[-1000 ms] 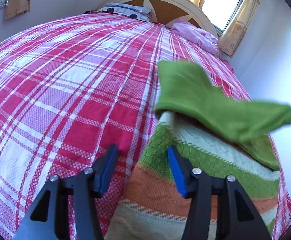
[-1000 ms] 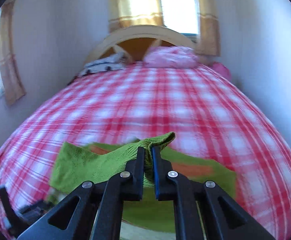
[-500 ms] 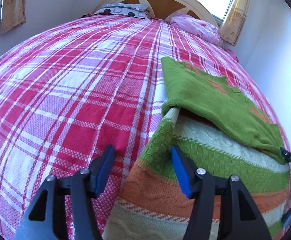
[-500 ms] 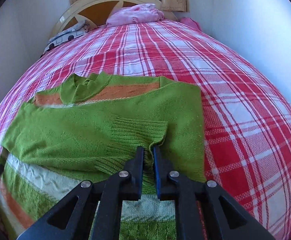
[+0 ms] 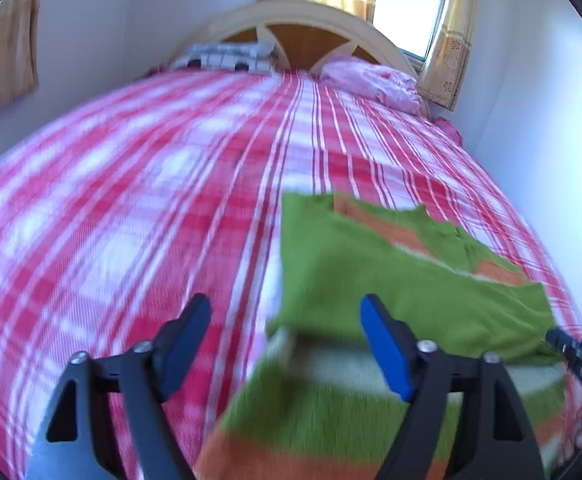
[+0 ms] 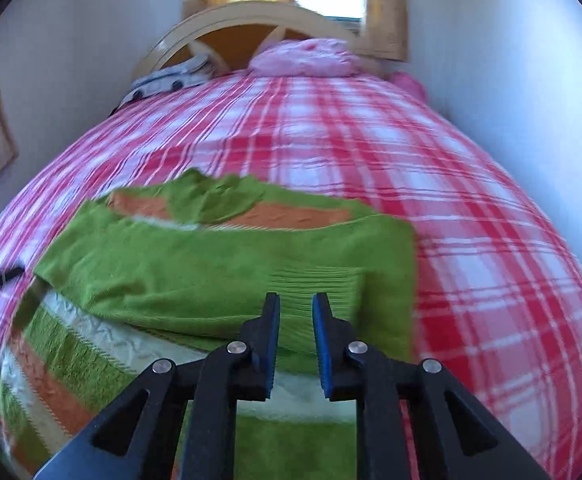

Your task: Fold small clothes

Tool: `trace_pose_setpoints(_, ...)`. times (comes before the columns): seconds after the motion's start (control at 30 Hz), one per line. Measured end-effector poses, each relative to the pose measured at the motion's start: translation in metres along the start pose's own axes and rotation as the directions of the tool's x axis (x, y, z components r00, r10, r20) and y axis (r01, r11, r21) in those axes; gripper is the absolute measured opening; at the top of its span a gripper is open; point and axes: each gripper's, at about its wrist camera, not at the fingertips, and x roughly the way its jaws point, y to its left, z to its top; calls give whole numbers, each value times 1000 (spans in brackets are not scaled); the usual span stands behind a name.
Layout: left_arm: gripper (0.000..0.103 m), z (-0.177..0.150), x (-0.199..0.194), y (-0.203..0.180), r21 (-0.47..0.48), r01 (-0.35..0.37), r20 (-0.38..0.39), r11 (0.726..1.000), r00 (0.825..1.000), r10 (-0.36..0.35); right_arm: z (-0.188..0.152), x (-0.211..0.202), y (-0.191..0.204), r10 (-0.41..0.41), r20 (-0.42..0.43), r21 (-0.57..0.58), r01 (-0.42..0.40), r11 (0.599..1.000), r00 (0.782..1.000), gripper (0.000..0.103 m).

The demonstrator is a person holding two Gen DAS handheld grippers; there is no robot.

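A small green, orange and cream striped knit sweater point(image 6: 195, 276) lies flat on the plaid bed, with a green sleeve folded across its chest. It also shows in the left wrist view point(image 5: 391, 300). My right gripper point(image 6: 295, 316) is open a little and empty, just above the ribbed cuff point(image 6: 319, 284) of the folded sleeve. My left gripper point(image 5: 283, 336) is wide open and empty, above the sweater's left edge. The right gripper's tip point(image 5: 571, 352) shows at the right of the left wrist view.
The red, pink and white plaid bedspread point(image 5: 131, 208) covers the whole bed. A pink pillow point(image 6: 311, 58) and a grey patterned pillow point(image 5: 223, 56) lie by the curved headboard point(image 5: 303, 28). White walls close in on both sides.
My right gripper has let go of the sleeve cuff and opened a little. The sleeve now lies flat across the sweater. Both grippers have lifted and tilted up.
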Motion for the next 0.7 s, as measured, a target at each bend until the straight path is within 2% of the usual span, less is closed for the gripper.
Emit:
trace_pose_setpoints(0.07, 82, 5, 18, -8, 59, -99, -29, 993, 994, 101, -7, 26, 3, 37, -97, 30, -34, 999, 995, 18)
trace_pose_setpoints(0.1, 82, 5, 32, -9, 90, -147, -68, 985, 986, 154, -9, 29, 3, 30, -89, 32, -27, 999, 996, 18)
trace_pose_setpoints(0.13, 82, 3, 46, -8, 118, -172, -114, 978, 976, 185, -10, 28, 3, 31, -76, 32, -28, 999, 997, 18)
trace_pose_setpoints(0.2, 84, -1, 57, -3, 144, -165, -162, 976, 969, 187, -9, 22, 1, 46, -99, 49, -42, 998, 994, 18)
trace_pose_setpoints(0.27, 84, -2, 50, 4, 155, -128, -155, 980, 976, 152, -9, 4, -7, 67, -99, 102, -57, 993, 993, 18)
trace_pose_setpoints(0.37, 84, -3, 7, 18, 194, -70, -52, 978, 995, 82, -21, -52, -19, 103, 19, 150, -104, 983, 995, 21)
trace_pose_setpoints(0.43, 87, -12, -23, 29, 211, -10, -16, 977, 1000, 14, -36, -90, -24, 126, 96, 164, -141, 976, 987, 49)
trace_pose_setpoints(0.47, 93, -15, -33, 33, 215, 18, -8, 977, 1000, -16, -48, -113, -29, 141, 140, 180, -165, 970, 980, 72)
trace_pose_setpoints(0.5, 96, -23, -49, 42, 224, 65, 4, 973, 998, -67, -57, -130, -32, 147, 168, 193, -179, 965, 975, 78)
trace_pose_setpoints(0.57, 98, -39, -75, 57, 244, 118, 19, 963, 992, -126, -79, -158, -35, 163, 168, 200, -196, 960, 972, 78)
trace_pose_setpoints(0.7, 98, -69, -102, 87, 206, 182, -18, 961, 983, -182, -126, -188, -33, 150, 80, 182, -162, 970, 986, 78)
